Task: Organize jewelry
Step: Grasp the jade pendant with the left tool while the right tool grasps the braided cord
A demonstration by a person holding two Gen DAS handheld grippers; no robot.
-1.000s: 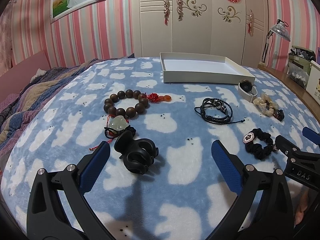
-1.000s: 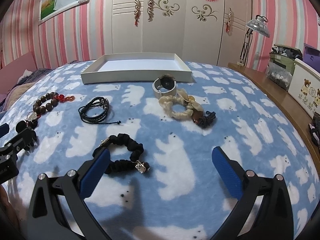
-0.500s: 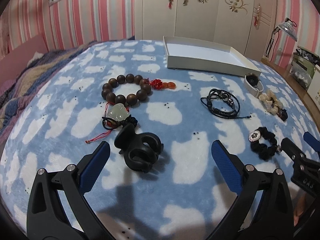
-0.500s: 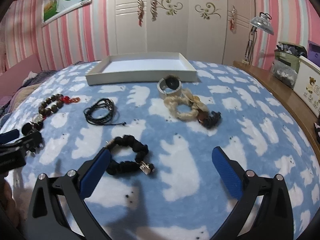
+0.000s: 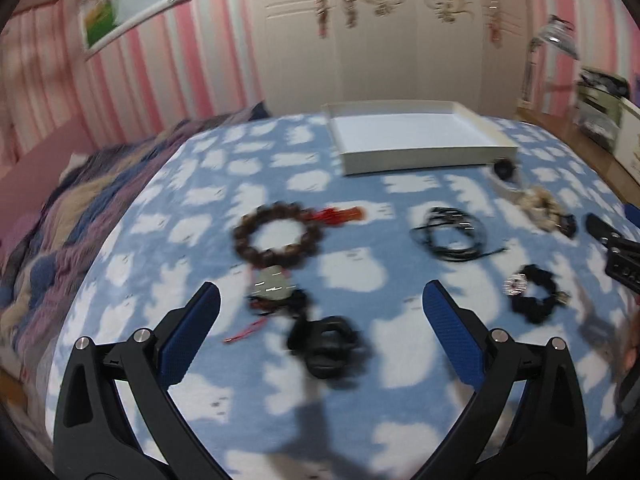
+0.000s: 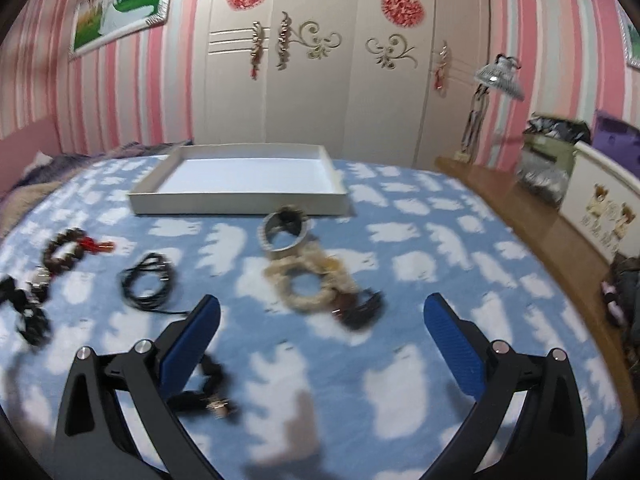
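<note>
Jaws of left gripper (image 5: 321,306) apart, empty; black clip (image 5: 325,345) lay between them toward 6 o'clock, nearer than right gripper (image 6: 322,308), likewise apart.

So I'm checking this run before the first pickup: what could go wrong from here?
1. The jade pendant lies touching the wooden bead bracelet and close to the black clip; the open left tongs might drag neighbours along.
2. The cream scrunchie overlaps the watch, so the open right tongs could lift both.
3. Both views are motion-blurred, so aiming may be off.
</note>
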